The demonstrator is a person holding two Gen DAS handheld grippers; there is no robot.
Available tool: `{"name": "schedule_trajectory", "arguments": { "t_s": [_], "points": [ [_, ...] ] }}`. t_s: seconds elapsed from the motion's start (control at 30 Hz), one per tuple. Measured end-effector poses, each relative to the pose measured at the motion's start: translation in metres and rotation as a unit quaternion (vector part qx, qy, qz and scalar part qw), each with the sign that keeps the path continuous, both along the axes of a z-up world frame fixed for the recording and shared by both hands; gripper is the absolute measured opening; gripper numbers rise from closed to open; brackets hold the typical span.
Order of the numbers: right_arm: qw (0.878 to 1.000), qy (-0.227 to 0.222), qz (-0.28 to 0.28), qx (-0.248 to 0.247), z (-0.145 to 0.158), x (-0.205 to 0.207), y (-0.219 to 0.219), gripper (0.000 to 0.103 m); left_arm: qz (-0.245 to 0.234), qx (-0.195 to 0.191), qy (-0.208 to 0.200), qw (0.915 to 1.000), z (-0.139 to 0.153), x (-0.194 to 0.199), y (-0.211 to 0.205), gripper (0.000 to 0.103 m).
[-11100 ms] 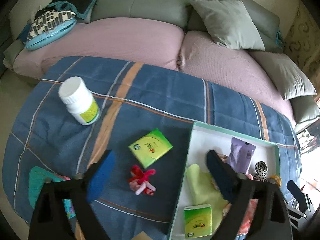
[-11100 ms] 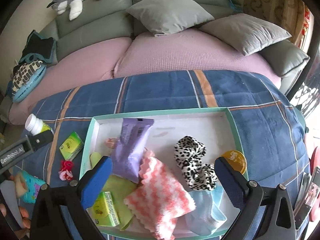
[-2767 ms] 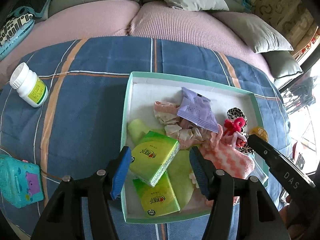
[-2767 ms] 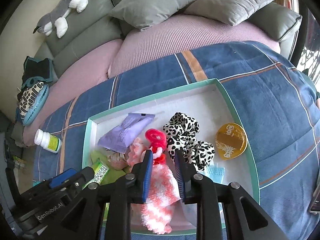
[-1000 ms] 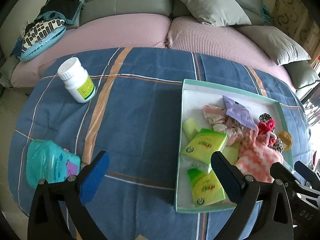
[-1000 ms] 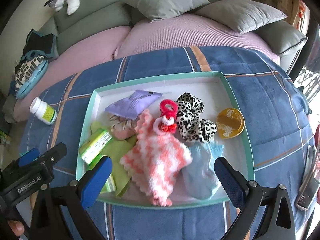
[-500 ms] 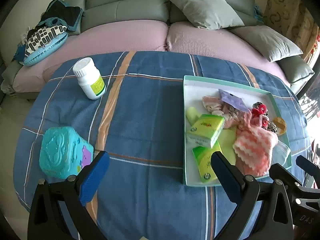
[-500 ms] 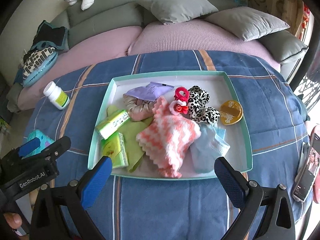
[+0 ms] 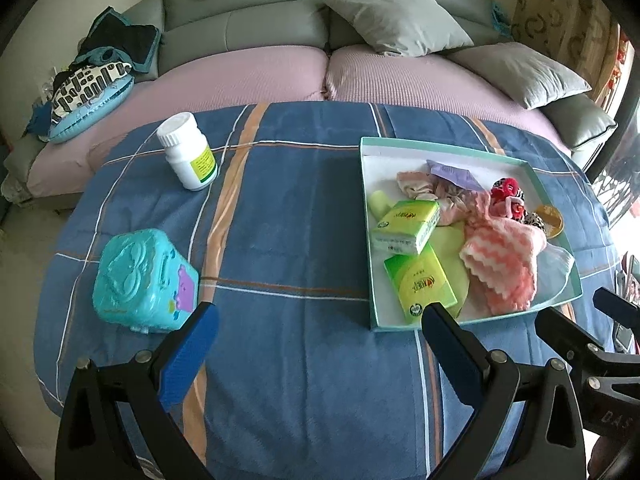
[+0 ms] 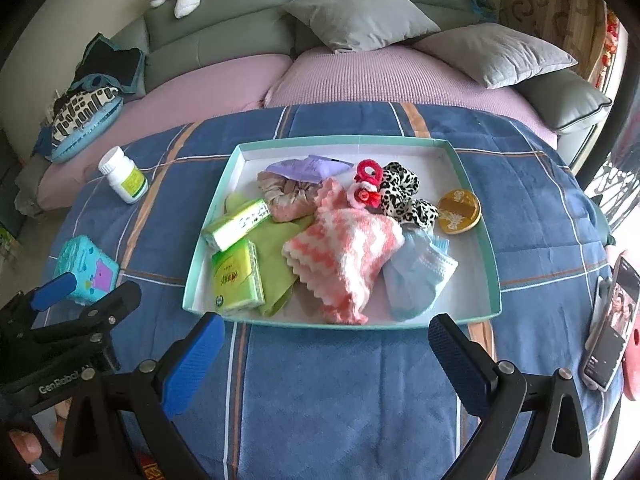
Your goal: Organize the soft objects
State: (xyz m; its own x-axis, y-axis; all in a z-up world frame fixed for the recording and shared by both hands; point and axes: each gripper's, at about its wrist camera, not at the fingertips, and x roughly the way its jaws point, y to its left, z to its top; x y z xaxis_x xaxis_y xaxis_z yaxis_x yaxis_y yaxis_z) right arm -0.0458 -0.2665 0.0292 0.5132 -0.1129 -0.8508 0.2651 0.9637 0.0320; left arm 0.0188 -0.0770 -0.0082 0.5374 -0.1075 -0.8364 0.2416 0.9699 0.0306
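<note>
- Blue plaid blanket point(image 10: 360, 380) covers everything, sofa point(image 10: 240, 40) behind.
- Teal tray point(image 10: 476, 216) sits long side across, holding pink-white cloth point(image 10: 344, 252) lying diagonally and two green tissue packs point(image 10: 238, 276).
- Left gripper point(image 9: 316, 354) and right gripper point(image 10: 326, 354) both gape wide, empty, just short of it.

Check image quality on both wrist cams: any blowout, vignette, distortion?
Left wrist: heavy barrel distortion, black corner vignette, daylight blown out at the right edge; tray and bottle sharp. Right wrist: same fisheye bend and vignette, right edge overexposed beside the phone; tray contents evenly lit, soft shadows only.
</note>
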Motion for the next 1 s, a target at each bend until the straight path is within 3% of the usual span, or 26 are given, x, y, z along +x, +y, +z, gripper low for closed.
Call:
{"name": "schedule_trajectory", "arguments": {
  "t_s": [0.3,1.0],
  "points": [
    [1.000,0.000,-0.004,-0.011,-0.006,-0.017,0.007,0.103,0.019,0.037,-0.021,0.9989,0.001,-0.023,0.006,0.101],
    [0.998,-0.019,0.008,-0.052,-0.008,-0.038,0.028,0.103,0.047,0.053,-0.020,0.9973,0.003,-0.049,0.026,0.101]
  ]
}}
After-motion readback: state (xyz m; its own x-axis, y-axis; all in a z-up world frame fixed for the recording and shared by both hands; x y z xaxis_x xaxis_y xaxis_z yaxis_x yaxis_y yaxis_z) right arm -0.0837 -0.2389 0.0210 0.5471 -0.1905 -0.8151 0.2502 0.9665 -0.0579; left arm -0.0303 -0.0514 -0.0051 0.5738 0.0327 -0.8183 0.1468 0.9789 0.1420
